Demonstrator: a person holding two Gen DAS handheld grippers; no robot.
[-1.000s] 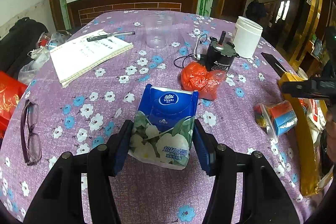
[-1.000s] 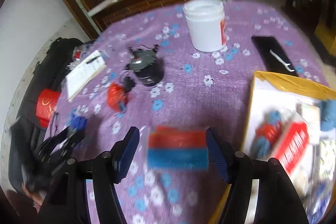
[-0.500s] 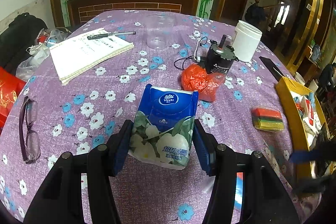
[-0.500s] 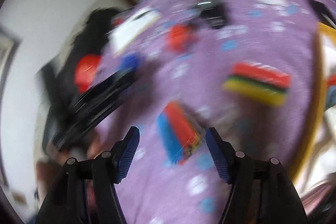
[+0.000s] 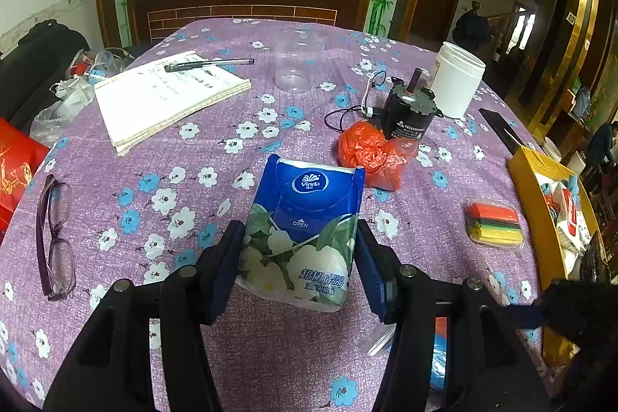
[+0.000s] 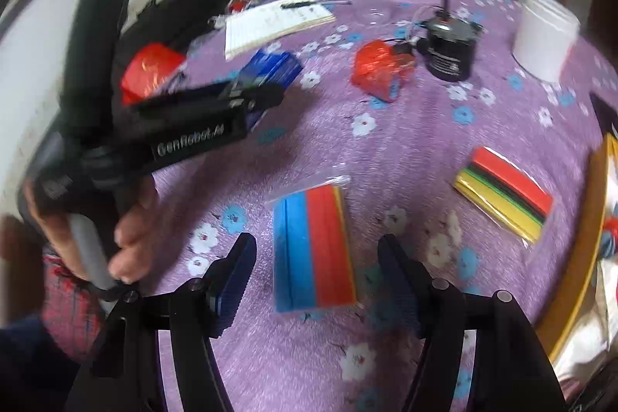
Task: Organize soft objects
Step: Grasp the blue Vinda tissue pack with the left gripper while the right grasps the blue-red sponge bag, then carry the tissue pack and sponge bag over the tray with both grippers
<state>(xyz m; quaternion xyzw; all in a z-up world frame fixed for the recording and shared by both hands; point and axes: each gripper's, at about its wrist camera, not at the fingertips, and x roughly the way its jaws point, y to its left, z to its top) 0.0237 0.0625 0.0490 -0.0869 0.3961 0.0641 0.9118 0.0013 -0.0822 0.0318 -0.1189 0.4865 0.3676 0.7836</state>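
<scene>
Tissue pack clamped, sponge pack framed

Left gripper (image 5: 295,267) clamped on blue tissue pack (image 5: 305,230), resting on purple floral tablecloth (image 5: 216,195). Right gripper (image 6: 316,280) with jaws apart around blue-and-red sponge pack (image 6: 313,250), pads clear of it; second striped pack (image 6: 504,192) lying near yellow box (image 5: 531,219).
</scene>
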